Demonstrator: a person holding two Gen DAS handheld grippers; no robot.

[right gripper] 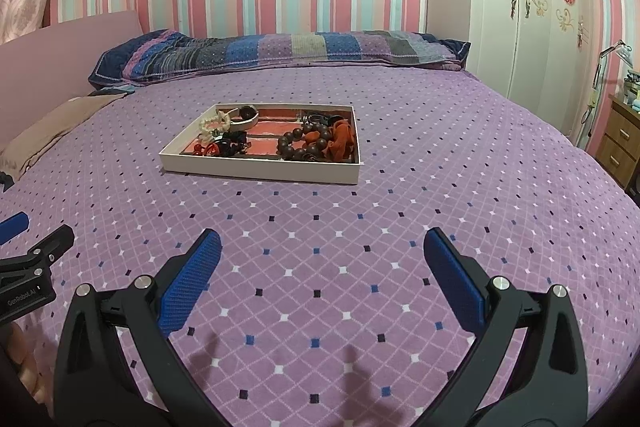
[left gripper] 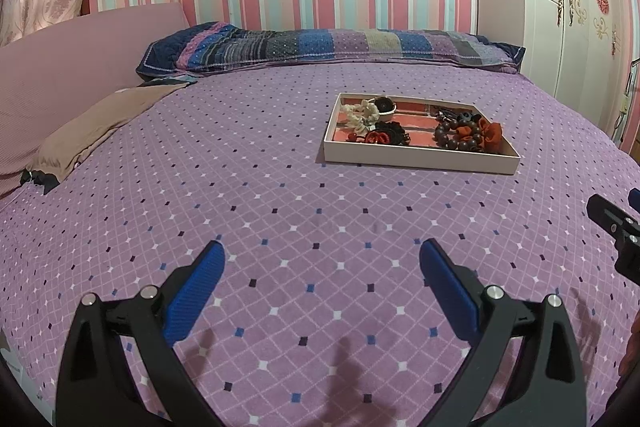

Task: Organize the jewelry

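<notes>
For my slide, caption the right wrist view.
Open right gripper hovers over the purple bedspread, facing a white tray of jewelry.

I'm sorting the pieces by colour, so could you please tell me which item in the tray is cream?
The cream scrunchie at the tray's far left; the beads and other pieces are dark or red.

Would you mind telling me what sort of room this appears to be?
Very likely a bedroom: a bed with a long pillow, a white wardrobe, and a jewelry tray resting on the bed.
</notes>
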